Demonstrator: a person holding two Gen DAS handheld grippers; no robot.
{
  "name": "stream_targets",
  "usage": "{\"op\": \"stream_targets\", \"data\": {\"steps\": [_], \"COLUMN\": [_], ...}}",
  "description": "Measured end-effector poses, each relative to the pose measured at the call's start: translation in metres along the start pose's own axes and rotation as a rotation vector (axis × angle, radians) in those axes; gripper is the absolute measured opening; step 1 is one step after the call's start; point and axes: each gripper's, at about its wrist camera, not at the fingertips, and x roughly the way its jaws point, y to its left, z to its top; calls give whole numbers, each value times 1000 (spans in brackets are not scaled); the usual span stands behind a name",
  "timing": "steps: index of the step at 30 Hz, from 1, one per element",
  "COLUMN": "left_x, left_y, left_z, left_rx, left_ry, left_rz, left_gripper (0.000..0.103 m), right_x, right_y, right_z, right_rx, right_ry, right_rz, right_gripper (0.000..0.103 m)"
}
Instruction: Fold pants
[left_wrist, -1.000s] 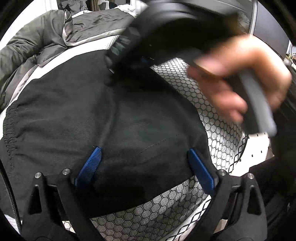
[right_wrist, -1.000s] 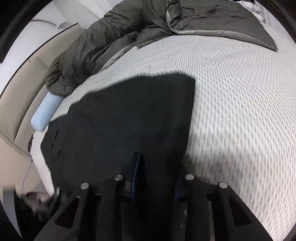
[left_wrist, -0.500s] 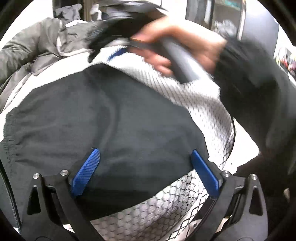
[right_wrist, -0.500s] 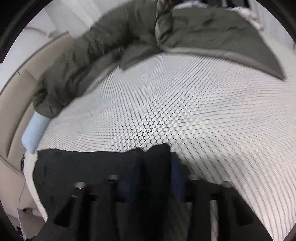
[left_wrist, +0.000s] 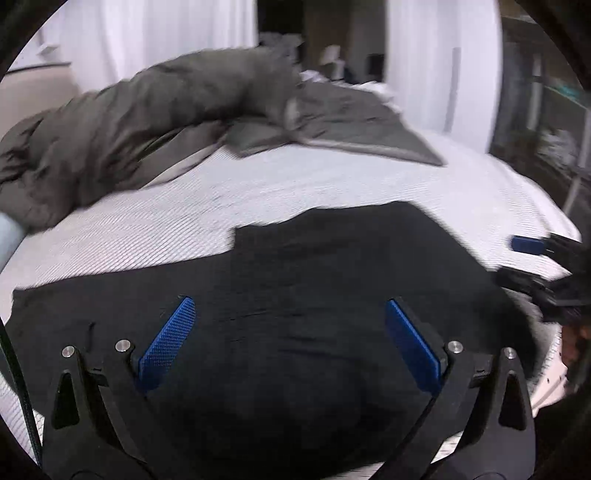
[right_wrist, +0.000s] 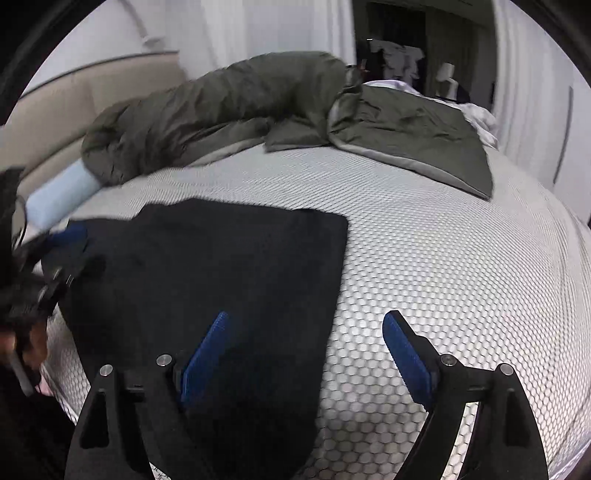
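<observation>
I'm in a bedroom at home: under me a bed (right_wrist: 443, 258) with a honeycomb-patterned white cover, a padded beige headboard (right_wrist: 74, 107) on the left, a rumpled grey-green duvet (right_wrist: 258, 107) heaped across the far end, a pale blue bolster (right_wrist: 55, 199) beside it, white curtains (left_wrist: 166, 37) and a dark doorway (right_wrist: 391, 44) beyond.

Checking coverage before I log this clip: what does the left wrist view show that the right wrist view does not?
Left wrist only: the right gripper at the frame's right edge and dark shelving behind it. Right wrist only: the beige headboard and the whole pale blue roll. Both: black pants flat on the honeycomb mattress, the grey duvet, and open jaws holding nothing.
</observation>
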Motion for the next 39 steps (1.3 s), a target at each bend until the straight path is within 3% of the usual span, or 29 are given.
{"op": "stream_targets", "data": {"steps": [4, 10, 17, 20, 23, 25, 26, 28, 31, 33, 35, 37, 39], "left_x": [13, 29, 34, 38, 44, 45, 46, 47, 48, 47, 46, 46, 38], "left_y": [24, 36, 31, 29, 32, 35, 37, 39, 39, 36, 34, 34, 34], "left_z": [-2, -7, -9, -11, -15, -16, -17, -18, -19, -19, -20, -21, -17], "left_rx": [-46, -95, -69, -60, -79, -99, -104, -108, -111, -102, -86, -80, -83], "left_ry": [59, 99, 127, 161, 199, 210, 215, 221, 235, 237, 237, 238, 209], "left_rz": [43, 19, 12, 11, -5, -23, -36, -55, -100, -117, -114, -104, -84], "left_gripper": [101, 101, 101, 101, 101, 99, 98, 91, 73, 65, 64, 64, 64], "right_x": [5, 3, 1, 12, 30, 44, 48, 53, 54, 47, 49, 59, 57], "right_y": [11, 28, 25, 14, -18, -39, -46, -55, -52, -44, -39, -36, -39], "right_z": [-3, -10, -12, -8, -8, -9, -9, -8, 4, 18, 27, 27, 24], "right_rx": [-39, -121, -124, -72, 113, 241, 275, 328, 294, 231, 162, 122, 147], "right_ry": [20, 30, 41, 86, 168, 218, 222, 217, 179, 129, 130, 187, 213], "right_rz": [25, 18, 18, 69, 198, 287, 302, 351, 357, 309, 247, 211, 176], "right_gripper": [87, 87, 87, 87, 84, 58, 53, 25, 10, 10, 11, 28, 35]}}
